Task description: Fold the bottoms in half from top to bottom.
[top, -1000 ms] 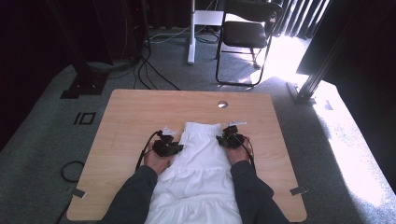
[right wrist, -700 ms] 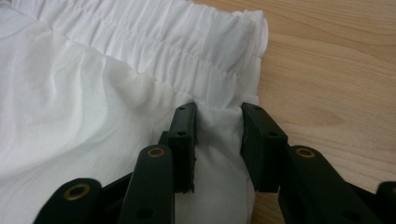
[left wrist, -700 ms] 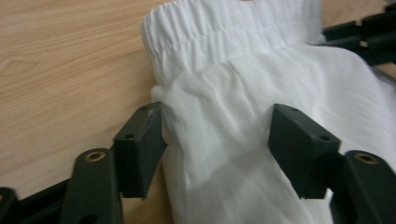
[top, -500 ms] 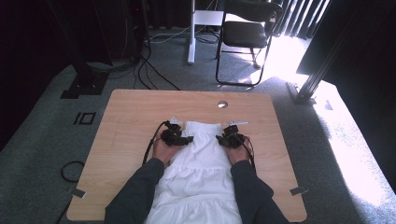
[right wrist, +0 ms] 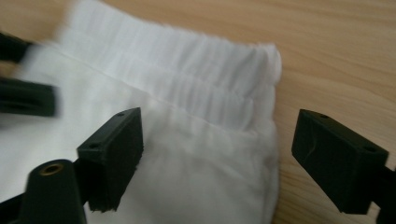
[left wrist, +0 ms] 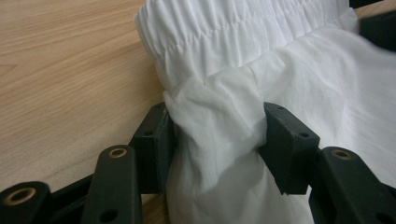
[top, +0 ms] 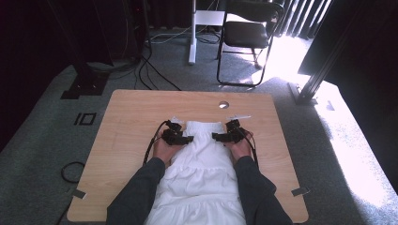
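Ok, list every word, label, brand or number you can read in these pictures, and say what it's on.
None can be read.
White gathered cloth garment: no tag or print showing.
Light wooden table: plain.
Black folding chair: no markings legible.

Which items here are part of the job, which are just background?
In use:
- white garment, flat on the table
- left gripper, jaws pinching a fold of the garment below the gathered band
- right gripper, jaws open astride the garment's other edge

Just lying about:
- chair
- floor cables
- round grommet in the table
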### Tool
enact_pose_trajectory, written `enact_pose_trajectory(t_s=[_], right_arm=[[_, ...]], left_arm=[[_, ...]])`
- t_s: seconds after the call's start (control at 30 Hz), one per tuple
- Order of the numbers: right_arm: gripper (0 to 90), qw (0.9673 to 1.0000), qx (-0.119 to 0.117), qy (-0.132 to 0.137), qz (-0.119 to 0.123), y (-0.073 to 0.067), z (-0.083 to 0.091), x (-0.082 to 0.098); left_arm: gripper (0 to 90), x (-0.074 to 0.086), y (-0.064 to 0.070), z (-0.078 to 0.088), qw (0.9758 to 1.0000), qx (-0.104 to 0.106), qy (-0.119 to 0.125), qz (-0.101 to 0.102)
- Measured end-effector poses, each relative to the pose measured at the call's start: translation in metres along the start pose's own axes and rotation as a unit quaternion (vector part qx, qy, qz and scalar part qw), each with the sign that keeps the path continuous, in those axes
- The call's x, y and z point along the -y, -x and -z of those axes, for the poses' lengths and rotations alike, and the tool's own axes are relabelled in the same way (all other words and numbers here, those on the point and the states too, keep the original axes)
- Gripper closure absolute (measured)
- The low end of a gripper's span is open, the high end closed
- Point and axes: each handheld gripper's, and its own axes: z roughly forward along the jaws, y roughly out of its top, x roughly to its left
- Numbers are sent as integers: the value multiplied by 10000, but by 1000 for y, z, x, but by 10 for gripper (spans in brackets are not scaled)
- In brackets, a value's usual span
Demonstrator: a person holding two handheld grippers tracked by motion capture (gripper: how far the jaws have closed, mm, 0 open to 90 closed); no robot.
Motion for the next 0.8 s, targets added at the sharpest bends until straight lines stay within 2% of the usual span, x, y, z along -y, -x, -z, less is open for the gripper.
enact_pose_trajectory(t_s=[0.13, 0.2, 0.23, 0.27, 0.3, 0.33, 0.37, 0.4, 0.43, 0.47, 0.5, 0.57, 0.6, 0.7, 0.77, 0.8], right_arm=[[238, 9989, 393, -219, 152, -4, -11, 4], [317, 9978, 584, -170, 260, -8, -13, 4], [373, 9975, 643, -178, 229, -10, -13, 4], [373, 9975, 643, -178, 229, -10, -13, 4], [500, 9973, 631, -167, 331, -16, -13, 3], [500, 9973, 631, -167, 331, -16, -13, 3], [620, 9979, 560, -132, 300, -17, -12, 4], [697, 9983, 513, -117, 245, -17, -11, 5], [751, 9990, 400, -116, 142, -16, -11, 5], [774, 9995, 307, -118, 36, -14, -11, 4], [789, 9996, 232, -140, -41, -13, -10, 4], [796, 9997, 87, -209, -90, -9, -10, 2], [798, 9998, 46, -200, -74, -8, -9, 0], [798, 10000, -62, 47, 34, -7, 2, -10], [798, 9995, -93, 266, 157, -8, 13, -23], [798, 9995, -93, 266, 157, -8, 13, -23]], left_arm=[[533, -1, -1, 0, 10000, -27, -32, 63], [566, -3, 1, 0, 9999, -128, -85, -4], [578, -3, 2, -1, 9998, -157, -113, -11], [592, -3, 2, -1, 9998, -157, -113, -11], [631, -5, 7, -2, 9992, -287, -236, -151], [663, -5, 7, -2, 9992, -287, -236, -151], [690, -6, 12, -2, 9985, -375, -310, -256], [736, -6, 12, -2, 9985, -375, -310, -256], [787, -6, 12, -3, 9990, -199, -339, -211], [816, -6, 12, -3, 9990, -199, -339, -211], [840, -6, 10, -3, 9992, -100, -357, -159], [852, -7, 9, -2, 9994, -45, -344, -95], [854, -11, 5, 1, 9995, 71, -287, -62], [855, -25, 1, 16, 9999, 71, 7, -155], [855, -41, 0, 28, 9995, -17, 198, -265], [855, -41, 0, 28, 9995, -17, 198, -265]])
